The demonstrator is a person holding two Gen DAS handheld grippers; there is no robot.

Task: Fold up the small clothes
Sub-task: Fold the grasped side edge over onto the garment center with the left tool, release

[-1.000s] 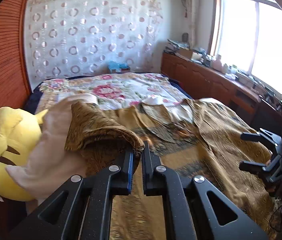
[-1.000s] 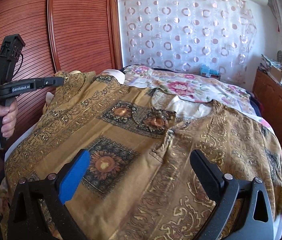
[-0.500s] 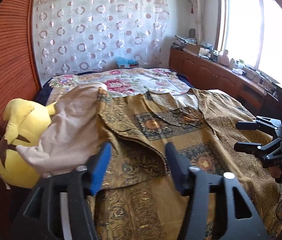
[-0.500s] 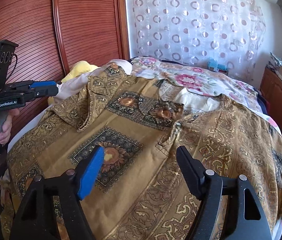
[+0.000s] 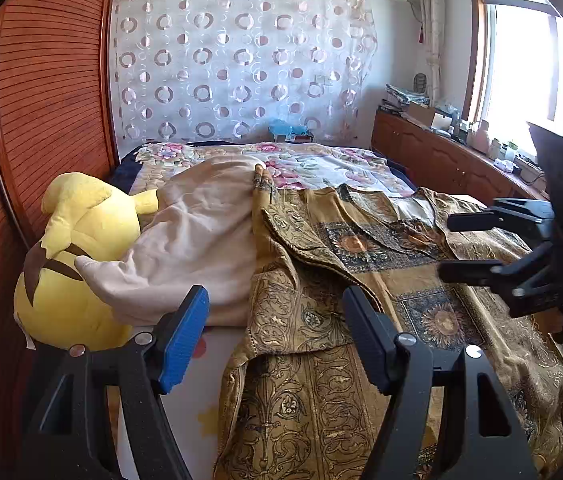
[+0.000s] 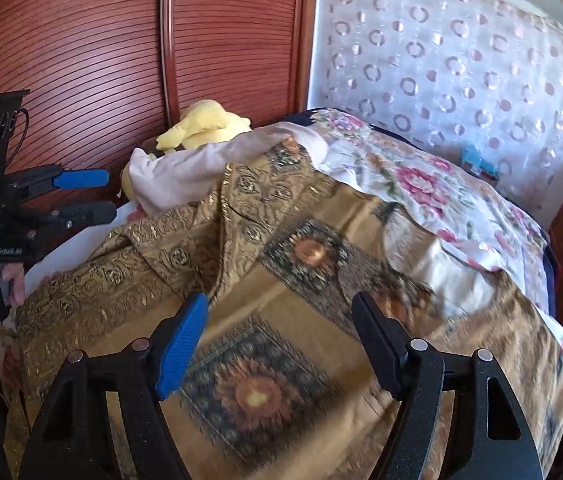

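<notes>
A gold-brown patterned garment (image 5: 381, 280) with sunflower squares lies spread on the bed; it also shows in the right wrist view (image 6: 281, 292). Its left sleeve (image 5: 301, 304) is folded loosely inward over the body. My left gripper (image 5: 277, 328) is open and empty above the garment's left edge. My right gripper (image 6: 277, 332) is open and empty above the garment's middle. Each gripper shows in the other's view, the right one (image 5: 477, 244) and the left one (image 6: 81, 196), both open.
A beige cloth (image 5: 201, 232) and a yellow plush toy (image 5: 69, 260) lie at the bed's left side against a wooden sliding wardrobe (image 6: 121, 60). A floral bedspread (image 5: 313, 164) covers the far bed. A wooden cabinet (image 5: 441, 156) with clutter stands under the window.
My left gripper let go of the sleeve, opened and drew back toward the left. The sleeve now lies folded on the garment. My right gripper stayed open and shifted left.
</notes>
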